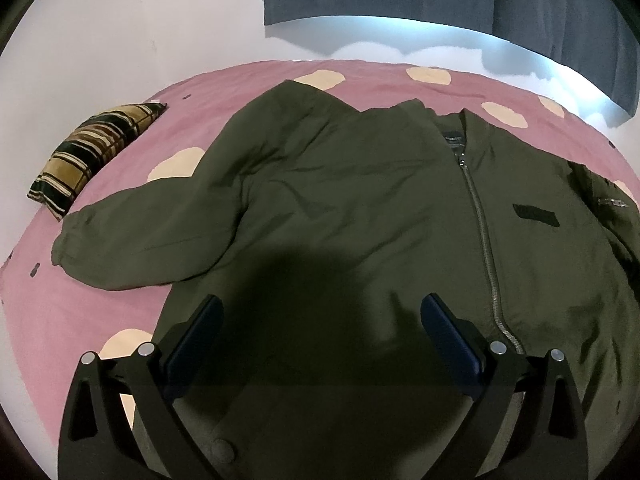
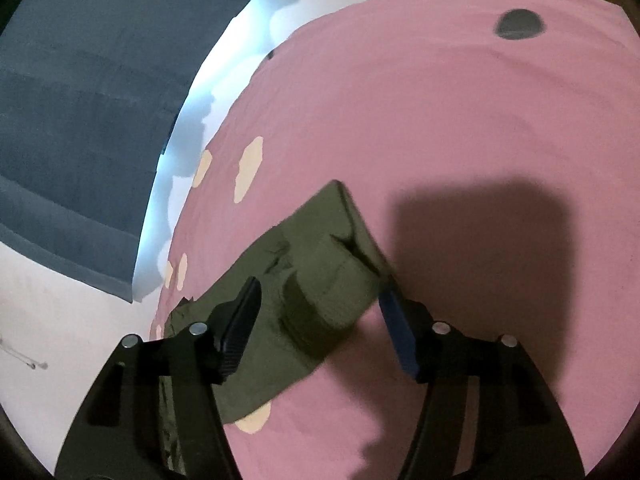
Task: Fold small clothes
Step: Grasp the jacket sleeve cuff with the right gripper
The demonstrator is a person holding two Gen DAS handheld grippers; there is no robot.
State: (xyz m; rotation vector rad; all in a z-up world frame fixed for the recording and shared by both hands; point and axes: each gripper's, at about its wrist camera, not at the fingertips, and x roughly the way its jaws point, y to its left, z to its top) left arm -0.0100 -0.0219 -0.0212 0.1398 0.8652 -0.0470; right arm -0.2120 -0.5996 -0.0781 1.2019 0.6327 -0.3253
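Jacket [image 1: 360,208], olive and zipped, is lying spread across the pink bed [image 1: 120,308] in the left view, pillow [image 1: 92,156] beyond its left sleeve. Left hand-held gripper [image 1: 320,320] is hovering released above it. Right view is showing only a cuff [image 2: 320,292] between the released right hand-held gripper [image 2: 320,312] jaws, bare bedding opening rightward.

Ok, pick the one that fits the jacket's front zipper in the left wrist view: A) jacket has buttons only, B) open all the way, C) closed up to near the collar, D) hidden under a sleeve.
C: the zipper runs closed along the green jacket up to near its collar.
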